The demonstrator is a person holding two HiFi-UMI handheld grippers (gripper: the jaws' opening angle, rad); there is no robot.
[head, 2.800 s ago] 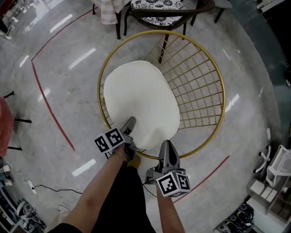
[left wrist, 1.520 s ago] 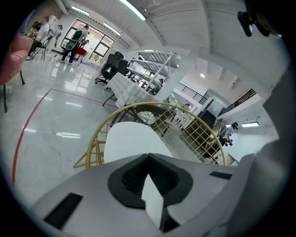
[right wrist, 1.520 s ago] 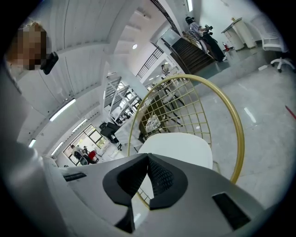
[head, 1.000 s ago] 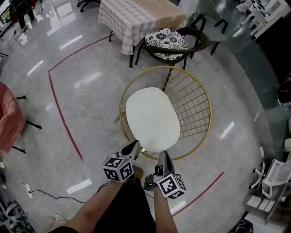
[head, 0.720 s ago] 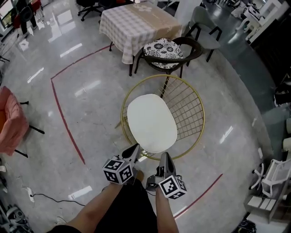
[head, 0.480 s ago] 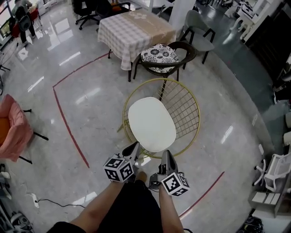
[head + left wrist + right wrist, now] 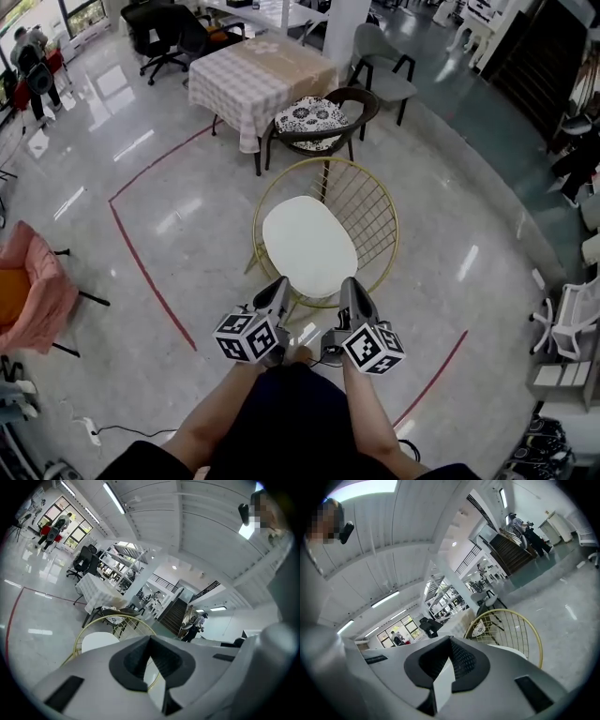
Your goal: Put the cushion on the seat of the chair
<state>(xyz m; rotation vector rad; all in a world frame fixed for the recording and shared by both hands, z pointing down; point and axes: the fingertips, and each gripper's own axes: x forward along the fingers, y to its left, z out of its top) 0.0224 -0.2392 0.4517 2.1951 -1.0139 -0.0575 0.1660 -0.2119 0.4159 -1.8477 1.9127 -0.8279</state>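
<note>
- A white oval cushion (image 7: 309, 246) lies on the seat of the round gold wire chair (image 7: 379, 214).
- The left tool (image 7: 280, 284) and right tool (image 7: 349, 284) sit side by side at its near rim.
- A checked-cloth table (image 7: 258, 80) stands beyond.

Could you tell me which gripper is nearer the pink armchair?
Left. The left gripper is right of the pink armchair in the head view; the right gripper is farther right.

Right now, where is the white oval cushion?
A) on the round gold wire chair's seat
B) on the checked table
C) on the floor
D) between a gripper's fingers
A: the white oval cushion lies inside the round gold wire chair, on its seat.
</note>
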